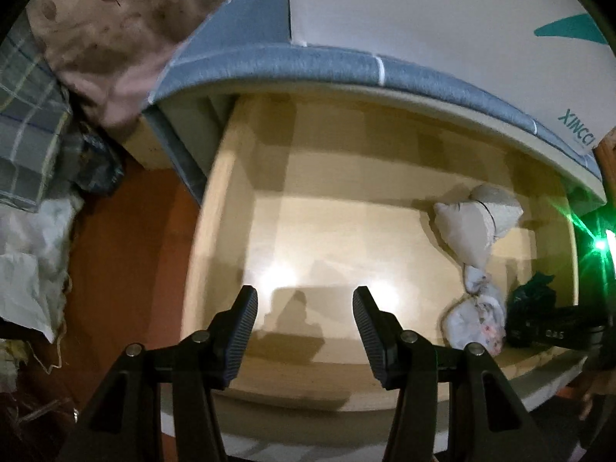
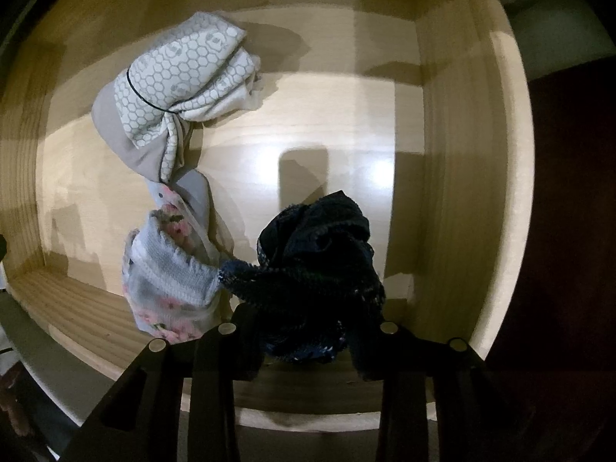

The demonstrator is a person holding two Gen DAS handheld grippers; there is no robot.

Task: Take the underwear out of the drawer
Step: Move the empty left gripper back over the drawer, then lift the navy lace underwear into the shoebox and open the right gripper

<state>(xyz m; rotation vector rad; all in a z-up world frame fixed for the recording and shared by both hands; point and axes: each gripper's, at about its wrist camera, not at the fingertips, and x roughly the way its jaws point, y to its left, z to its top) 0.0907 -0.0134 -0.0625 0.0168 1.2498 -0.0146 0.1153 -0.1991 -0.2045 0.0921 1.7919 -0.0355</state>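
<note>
Down in the open wooden drawer (image 2: 454, 154) I count three bundles of underwear: a grey one printed with white hexagons (image 2: 181, 88), a pale floral one (image 2: 169, 281) and a dark navy lacy one (image 2: 319, 265). The grey and floral pieces run in a line from the drawer's back toward its front edge, their ends touching; the navy one sits bunched beside the floral one, near the front right corner. The right gripper (image 2: 304, 331) is clamped on the navy piece. The left gripper (image 1: 304, 308) hangs over bare drawer floor with its jaws apart, nothing between them. A white box (image 1: 462, 38) on the grey mattress (image 1: 308, 65) reads "XINCCI", seen upside down.
</note>
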